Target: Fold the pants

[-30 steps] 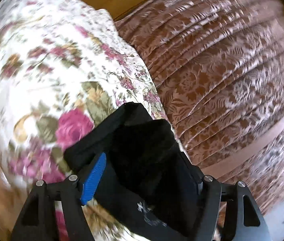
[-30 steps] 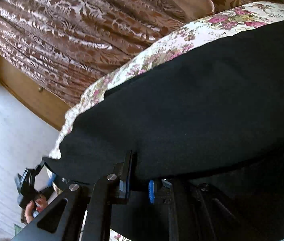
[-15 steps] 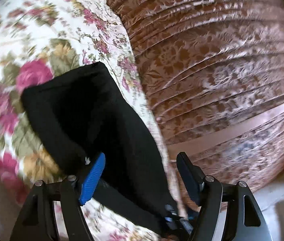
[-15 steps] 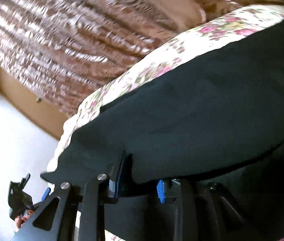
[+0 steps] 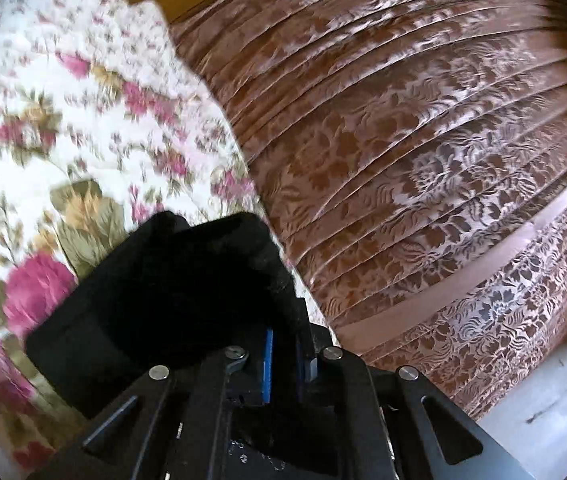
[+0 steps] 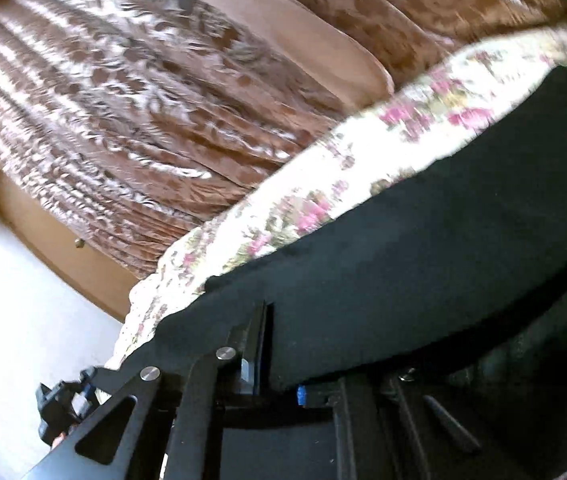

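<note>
My left gripper (image 5: 283, 354), gaping half a second ago, has now closed on the end of the black pants (image 5: 171, 288) over the flowered bedspread (image 5: 83, 128), while my right gripper (image 6: 279, 376) stays clamped on their edge, so folding can proceed.

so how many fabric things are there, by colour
black pants: 1
white floral bedspread: 1
brown damask bed skirt: 1
total: 3
</note>
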Tool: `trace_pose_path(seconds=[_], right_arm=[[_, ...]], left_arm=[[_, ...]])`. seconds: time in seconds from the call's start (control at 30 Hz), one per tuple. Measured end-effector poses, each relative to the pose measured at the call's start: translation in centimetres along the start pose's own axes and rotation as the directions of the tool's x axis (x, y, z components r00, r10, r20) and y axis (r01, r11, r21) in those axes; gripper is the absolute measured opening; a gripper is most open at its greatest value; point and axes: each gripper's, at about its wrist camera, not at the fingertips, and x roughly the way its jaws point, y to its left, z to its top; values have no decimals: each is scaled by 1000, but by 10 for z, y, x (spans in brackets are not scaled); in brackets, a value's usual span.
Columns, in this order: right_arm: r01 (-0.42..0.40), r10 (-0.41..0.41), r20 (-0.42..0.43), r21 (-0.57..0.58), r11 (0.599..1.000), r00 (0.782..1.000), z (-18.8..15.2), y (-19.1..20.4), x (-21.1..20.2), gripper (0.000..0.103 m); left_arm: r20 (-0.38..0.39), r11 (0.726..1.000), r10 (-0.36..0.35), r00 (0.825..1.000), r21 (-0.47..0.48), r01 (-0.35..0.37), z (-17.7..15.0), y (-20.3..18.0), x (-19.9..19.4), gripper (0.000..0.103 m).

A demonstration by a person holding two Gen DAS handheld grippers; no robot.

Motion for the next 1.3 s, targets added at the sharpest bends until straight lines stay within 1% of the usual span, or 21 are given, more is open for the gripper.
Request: trace_pose_path(seconds=[0.03,0.1,0.13,0.17,0.23,0.33,0.43,0.53,0.63,0.73,0.8,0.87,0.9,0.93,1.0,1.07,1.1,1.13,1.2,1.23,1.3], right_arm=[[-9,9,-7,-10,1000,1000,-2,2,-2,11],[-4,2,-51,-44,999,999,-13,4,-1,11],[15,-20,-76,-77,997,997,-21,4,1,11],[40,-50,-95,-102,994,994,-28,2,5,11],[71,-85,-144,-104,992,986,-42,-6,11,11],[43,-49,-156,-36,998,986,-51,-20,11,11],[19,-26,-143,-49,999,989,-46,-15,6,11],[-17,9,-120,-65,998,993,-42,-5,-2,11],[-25,13,-137,-87,996,990,-46,-3,-5,11],[27,-47,-178,-114,993,983,-59,-9,3,11],[26,-41,-168,-93,995,985,-63,-16,1,11],[23,-38,-177,-85,996,983,-60,-16,0,16],[20,-36,-184,-86,996,982,-59,-15,0,21],[21,-37,-189,-89,996,981,-57,-14,-2,26],[36,-56,-187,-110,993,981,-54,-11,-8,30],[65,-92,-174,-151,986,980,-51,-9,-18,30],[77,-106,-170,-165,983,980,-49,-10,-21,31],[91,-120,-163,-173,981,979,-47,-13,-28,31],[103,-127,-148,-156,982,981,-42,-20,-38,31],[112,-131,-139,-139,984,982,-39,-25,-44,32],[136,-146,-112,-95,986,983,-33,-40,-57,32]], left_arm=[[-7,1000,22,1000,-9,-22,-2,7,-2,8],[-34,996,74,997,-37,-75,-8,23,-5,8],[-57,991,118,991,-60,-122,-13,36,-4,8],[-73,985,146,987,-78,-152,-18,47,-6,7],[-101,975,187,977,-102,-197,-25,65,-10,7],[-99,978,177,979,-90,-186,-31,68,-18,7],[-51,987,136,989,-80,-140,-29,59,-29,6],[-34,987,133,991,-83,-136,-32,52,-31,6],[-44,982,172,984,-74,-175,-36,58,-32,6],[-75,964,256,964,-54,-260,-41,69,-31,6],[-77,955,295,952,-9,-297,-44,67,-30,7],[-57,945,325,944,47,-323,-44,57,-31,9],[-44,943,331,943,61,-328,-44,51,-31,9],[-29,945,323,946,65,-321,-43,47,-34,10],[8,950,306,952,62,-306,-39,40,-41,15],[85,950,298,951,73,-305,-33,28,-53,17],[118,946,301,946,86,-312,-31,22,-56,17],[166,939,308,937,109,-327,-29,14,-62,17],[225,929,302,926,149,-339,-28,1,-68,18],[241,925,294,925,172,-339,-29,-6,-68,21],[229,918,271,935,230,-323,-34,-18,-60,29]])
